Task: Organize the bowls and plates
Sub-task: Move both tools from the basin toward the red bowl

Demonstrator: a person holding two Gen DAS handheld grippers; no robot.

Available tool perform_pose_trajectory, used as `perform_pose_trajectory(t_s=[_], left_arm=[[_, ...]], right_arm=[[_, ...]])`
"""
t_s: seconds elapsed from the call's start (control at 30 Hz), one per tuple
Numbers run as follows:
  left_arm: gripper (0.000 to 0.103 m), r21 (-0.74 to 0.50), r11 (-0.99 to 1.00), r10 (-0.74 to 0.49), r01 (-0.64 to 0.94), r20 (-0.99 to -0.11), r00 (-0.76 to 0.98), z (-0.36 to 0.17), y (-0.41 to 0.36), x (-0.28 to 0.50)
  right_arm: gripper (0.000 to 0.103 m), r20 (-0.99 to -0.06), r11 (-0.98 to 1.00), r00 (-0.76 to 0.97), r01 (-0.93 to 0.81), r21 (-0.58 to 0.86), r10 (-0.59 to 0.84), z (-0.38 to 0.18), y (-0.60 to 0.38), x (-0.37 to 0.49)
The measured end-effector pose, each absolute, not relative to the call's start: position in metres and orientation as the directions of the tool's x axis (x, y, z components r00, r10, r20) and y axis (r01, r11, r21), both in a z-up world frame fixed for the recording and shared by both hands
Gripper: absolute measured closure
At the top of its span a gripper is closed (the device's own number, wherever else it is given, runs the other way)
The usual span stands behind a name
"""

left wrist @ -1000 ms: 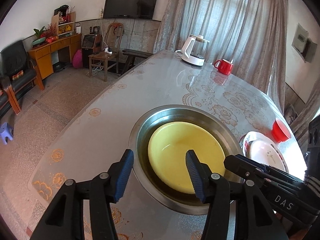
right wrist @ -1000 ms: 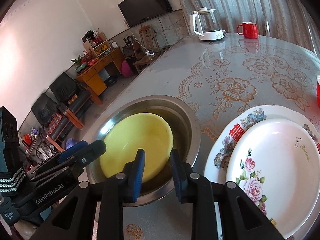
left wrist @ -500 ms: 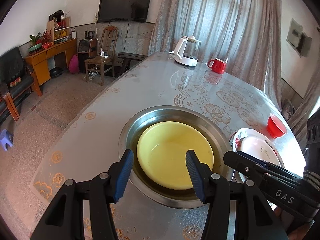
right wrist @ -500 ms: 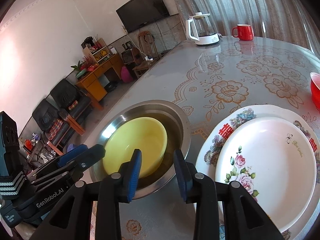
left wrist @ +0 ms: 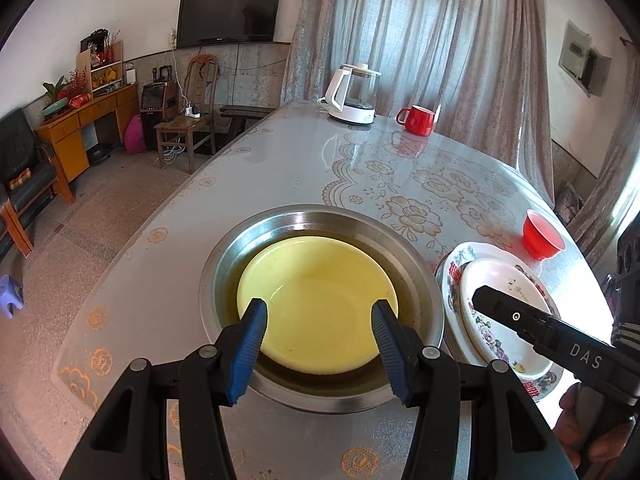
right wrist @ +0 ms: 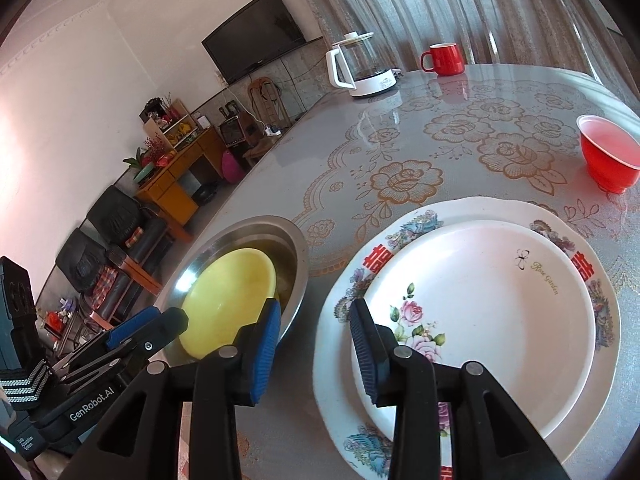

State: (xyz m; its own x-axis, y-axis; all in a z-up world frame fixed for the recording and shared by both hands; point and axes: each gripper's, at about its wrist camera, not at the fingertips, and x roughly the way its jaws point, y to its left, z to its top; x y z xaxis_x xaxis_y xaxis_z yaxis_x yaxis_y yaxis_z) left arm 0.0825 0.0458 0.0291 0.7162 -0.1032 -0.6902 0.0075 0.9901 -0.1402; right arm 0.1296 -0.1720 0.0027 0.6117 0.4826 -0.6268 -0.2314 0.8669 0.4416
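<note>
Yellow bowl (left wrist: 316, 304) nested in the steel basin (left wrist: 320, 396), plates (right wrist: 480, 312) stacked lower right; both grippers' jaws wide open, empty, so the red bowl (right wrist: 608, 156) likely needs gathering next.

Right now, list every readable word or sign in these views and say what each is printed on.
"DAS": on the black right tool body, left wrist view.
"GenRobot.AI": on the black left tool body, right wrist view.
"Rose Garden": on the smaller white rose-patterned plate.
Red "囍" signs: on the larger floral-rimmed plate beneath it.
Wall television logo: too small to read.
</note>
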Motion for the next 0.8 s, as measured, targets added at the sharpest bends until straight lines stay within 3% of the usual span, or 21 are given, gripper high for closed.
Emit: perform_pose_trajectory(t_s=[0.3,0.8], left_arm=[[0.044,-0.124,0.99,-0.135,0.068,-0.68,0.721,0.038,0.021,0.092],[0.044,-0.168,0.947,-0.31,0.273,-0.696,0.647,0.057,-0.056,0.136]], right_arm=[[0.063,-0.632,0.885,0.661,-0.11,0.452,0.405,0.0,-0.226,0.127],[0.062,-0.63,0.849,0.745,0.175,0.498,0.217,-0.011,-0.352,0.125]])
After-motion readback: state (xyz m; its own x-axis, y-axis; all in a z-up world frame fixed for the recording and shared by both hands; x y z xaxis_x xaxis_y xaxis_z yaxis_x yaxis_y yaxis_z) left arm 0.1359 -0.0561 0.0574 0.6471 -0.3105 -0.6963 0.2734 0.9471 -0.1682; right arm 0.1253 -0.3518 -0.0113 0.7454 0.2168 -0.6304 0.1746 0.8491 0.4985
